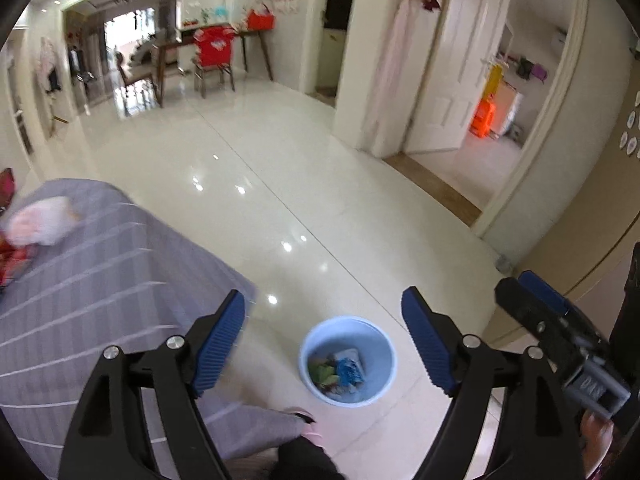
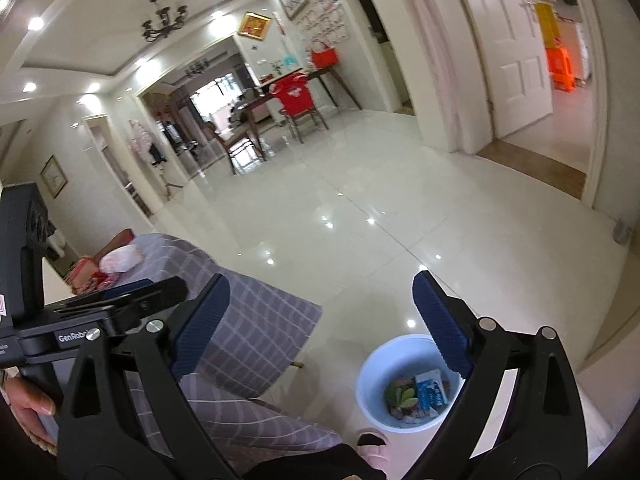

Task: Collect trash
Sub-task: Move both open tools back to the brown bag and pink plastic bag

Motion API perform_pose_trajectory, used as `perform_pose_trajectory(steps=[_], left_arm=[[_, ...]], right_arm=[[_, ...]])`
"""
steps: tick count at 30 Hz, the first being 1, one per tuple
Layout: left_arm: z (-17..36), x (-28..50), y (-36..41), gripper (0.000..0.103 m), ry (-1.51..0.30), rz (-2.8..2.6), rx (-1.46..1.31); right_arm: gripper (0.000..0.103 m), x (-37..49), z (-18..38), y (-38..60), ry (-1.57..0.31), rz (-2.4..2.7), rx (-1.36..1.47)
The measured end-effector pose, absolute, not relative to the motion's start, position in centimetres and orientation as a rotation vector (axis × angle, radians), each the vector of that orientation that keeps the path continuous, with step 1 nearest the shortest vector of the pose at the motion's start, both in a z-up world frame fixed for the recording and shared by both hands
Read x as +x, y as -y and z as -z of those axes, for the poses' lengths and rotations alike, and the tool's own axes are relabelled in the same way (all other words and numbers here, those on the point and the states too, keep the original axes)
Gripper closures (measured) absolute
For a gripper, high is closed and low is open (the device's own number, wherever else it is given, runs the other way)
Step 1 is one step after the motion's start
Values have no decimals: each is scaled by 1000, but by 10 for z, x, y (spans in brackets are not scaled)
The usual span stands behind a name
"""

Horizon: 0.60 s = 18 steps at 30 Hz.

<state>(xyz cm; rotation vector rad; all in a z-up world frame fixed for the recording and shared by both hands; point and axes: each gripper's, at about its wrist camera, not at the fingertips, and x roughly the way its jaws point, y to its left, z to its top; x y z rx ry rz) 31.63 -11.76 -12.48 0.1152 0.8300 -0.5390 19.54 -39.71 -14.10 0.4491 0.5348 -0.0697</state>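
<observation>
I am holding my left gripper (image 1: 324,320) and my right gripper (image 2: 320,312) wide apart, nothing between the fingers of either. The blue bin (image 1: 347,361) is standing on the glossy tile floor (image 1: 280,184) below them, with wrappers (image 1: 340,372) lying inside, beside the table's grey striped cloth (image 1: 100,280).

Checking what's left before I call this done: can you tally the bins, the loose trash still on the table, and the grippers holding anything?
Bins on the floor: 1, the blue bin, with wrappers already inside.
Trash visible on the table: 1 white crumpled bag; red packaging beside it is too blurred to count.
Hand-held grippers holding something: 0; left hand-held gripper and right hand-held gripper are open.
Total: 2.
</observation>
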Motion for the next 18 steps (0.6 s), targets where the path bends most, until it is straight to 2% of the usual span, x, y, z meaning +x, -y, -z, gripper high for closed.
perform_pose_trajectory(steps=[7, 18], left_arm=[[97, 326, 10, 22, -755, 373, 110], [90, 366, -136, 22, -683, 95, 202]], right_arm=[[12, 235, 117, 312, -558, -87, 348], [12, 340, 97, 148, -635, -322, 61]])
